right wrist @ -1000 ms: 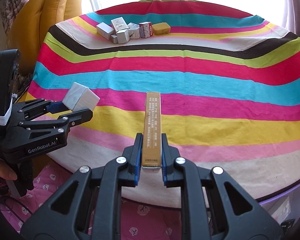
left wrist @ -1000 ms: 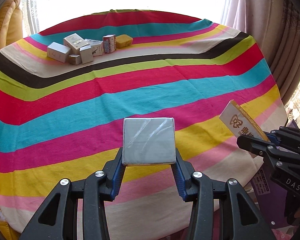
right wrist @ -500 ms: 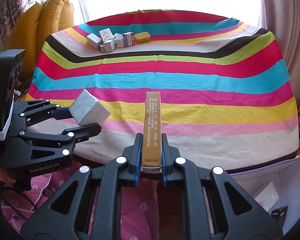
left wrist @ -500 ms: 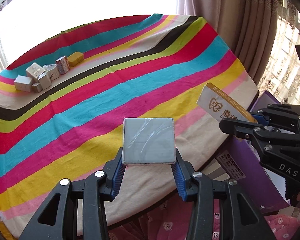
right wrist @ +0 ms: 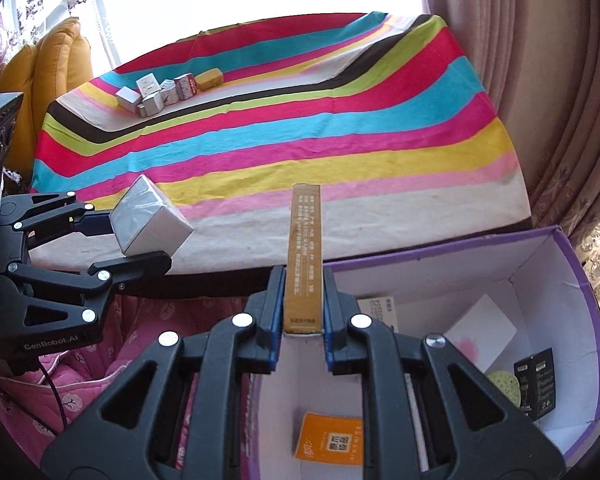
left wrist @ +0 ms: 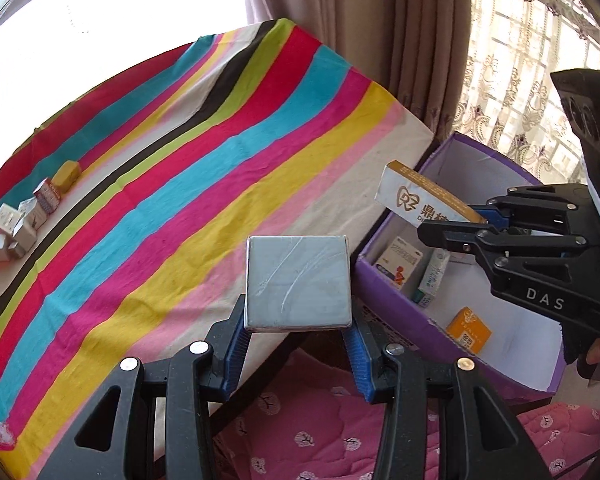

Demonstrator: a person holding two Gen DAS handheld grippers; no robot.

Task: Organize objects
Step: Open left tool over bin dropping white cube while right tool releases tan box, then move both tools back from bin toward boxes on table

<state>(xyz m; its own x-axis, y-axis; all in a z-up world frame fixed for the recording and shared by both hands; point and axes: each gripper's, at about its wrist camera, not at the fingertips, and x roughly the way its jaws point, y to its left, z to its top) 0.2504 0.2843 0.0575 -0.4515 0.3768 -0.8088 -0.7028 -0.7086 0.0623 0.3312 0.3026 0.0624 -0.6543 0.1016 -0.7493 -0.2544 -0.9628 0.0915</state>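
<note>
My left gripper point(left wrist: 298, 320) is shut on a grey square box point(left wrist: 298, 282), held over the table's near edge beside the purple box point(left wrist: 400, 316). In the right wrist view the same left gripper point(right wrist: 140, 236) carries the grey box point(right wrist: 150, 218) at the left. My right gripper point(right wrist: 302, 300) is shut on a thin gold-and-white carton point(right wrist: 305, 256), held edge-up above the purple box point(right wrist: 580, 280). In the left wrist view that carton point(left wrist: 420, 200) hangs over the box's open top, pinched by the right gripper point(left wrist: 474, 222). Several small packets lie inside the box.
A striped cloth covers the table point(right wrist: 300, 140). A cluster of small boxes point(right wrist: 160, 92) and a yellow block point(right wrist: 209, 78) sit at its far side. A yellow chair point(right wrist: 52, 76) stands left, curtains point(left wrist: 380, 40) right, and pink quilted fabric point(left wrist: 320, 420) lies below.
Both grippers have swung right, off the table toward the purple box, still holding their items. The box's inside has come into view, and the left view has rolled.
</note>
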